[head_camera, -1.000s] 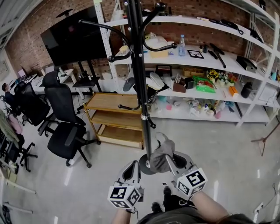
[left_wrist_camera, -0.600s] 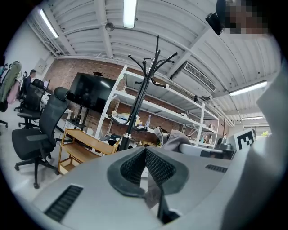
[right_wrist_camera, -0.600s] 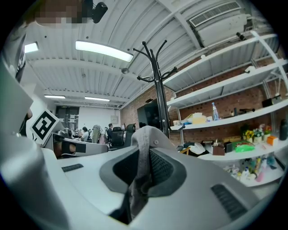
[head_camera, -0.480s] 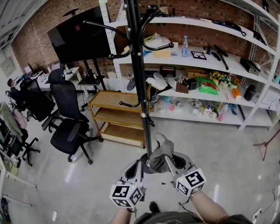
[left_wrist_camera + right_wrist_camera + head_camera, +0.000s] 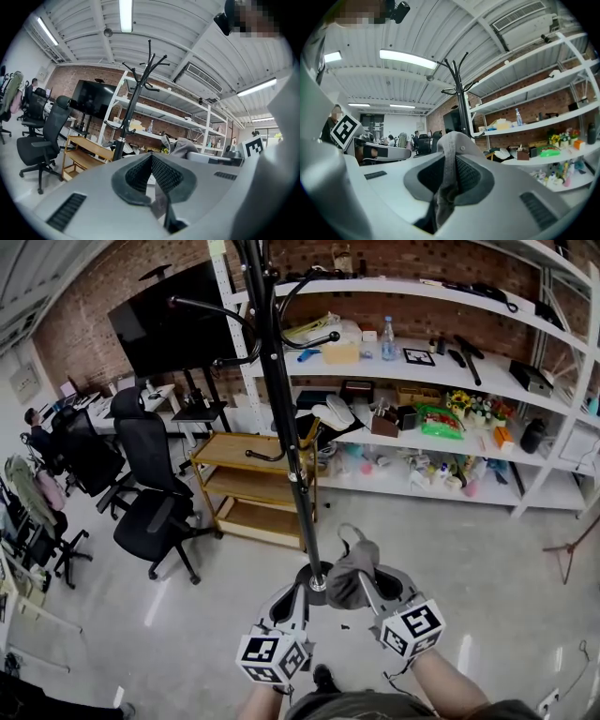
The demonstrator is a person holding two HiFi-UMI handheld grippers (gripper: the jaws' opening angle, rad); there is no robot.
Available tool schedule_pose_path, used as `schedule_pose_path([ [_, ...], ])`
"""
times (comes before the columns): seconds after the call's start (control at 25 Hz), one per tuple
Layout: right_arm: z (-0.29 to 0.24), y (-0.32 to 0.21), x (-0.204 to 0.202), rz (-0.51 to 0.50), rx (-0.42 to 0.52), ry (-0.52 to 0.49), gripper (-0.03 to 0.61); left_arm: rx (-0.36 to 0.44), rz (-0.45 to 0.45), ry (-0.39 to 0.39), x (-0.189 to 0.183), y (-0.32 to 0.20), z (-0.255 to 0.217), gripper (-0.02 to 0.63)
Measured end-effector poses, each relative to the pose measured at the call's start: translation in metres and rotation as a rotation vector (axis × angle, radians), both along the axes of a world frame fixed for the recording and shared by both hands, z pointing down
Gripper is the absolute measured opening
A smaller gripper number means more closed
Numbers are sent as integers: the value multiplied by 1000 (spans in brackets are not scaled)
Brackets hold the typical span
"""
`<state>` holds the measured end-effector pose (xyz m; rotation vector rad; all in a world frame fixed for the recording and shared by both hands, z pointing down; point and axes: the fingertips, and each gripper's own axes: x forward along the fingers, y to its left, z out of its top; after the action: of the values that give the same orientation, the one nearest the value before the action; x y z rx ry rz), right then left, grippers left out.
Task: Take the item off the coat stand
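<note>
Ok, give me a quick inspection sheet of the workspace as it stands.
Surface: glossy grey floor; no table in use.
Job's things: tall black metal coat stand, hooks in view bare; grey fabric cap off it, in the right gripper.
Clutter: white shelving packed with small items; wooden shelf trolley; black office chairs.
Grippers: right gripper shut on the cap; left gripper shut, fingers together.
Cables: nothing seen.
Surroundings: brick wall, large black screen, seated person far left.

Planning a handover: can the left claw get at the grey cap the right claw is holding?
Probably yes. The cap sticks out of the right claw, close beside the left claw, nothing between; the coat stand looks farther ahead. Left jaws are shut and must open first.
</note>
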<state>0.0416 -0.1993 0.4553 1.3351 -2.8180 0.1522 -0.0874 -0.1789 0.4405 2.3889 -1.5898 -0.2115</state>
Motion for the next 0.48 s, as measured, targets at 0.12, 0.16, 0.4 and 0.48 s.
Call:
schedule_pose_path([
  [0.12,-1,14,7,-4,3,-5,41,8,-2,-6,7,15,-3,8],
  [0.16,-1,18,9,-7,4,-6,41,10,-4,-9,9,19,-3,8],
  [0.4,-2,37,27,-13,12,-4,41,17,-16,-12,27,37,-5,8],
  [0.48,0,43,34,-14,12,-2,41,19,-15,-14,35,44,-6,8],
])
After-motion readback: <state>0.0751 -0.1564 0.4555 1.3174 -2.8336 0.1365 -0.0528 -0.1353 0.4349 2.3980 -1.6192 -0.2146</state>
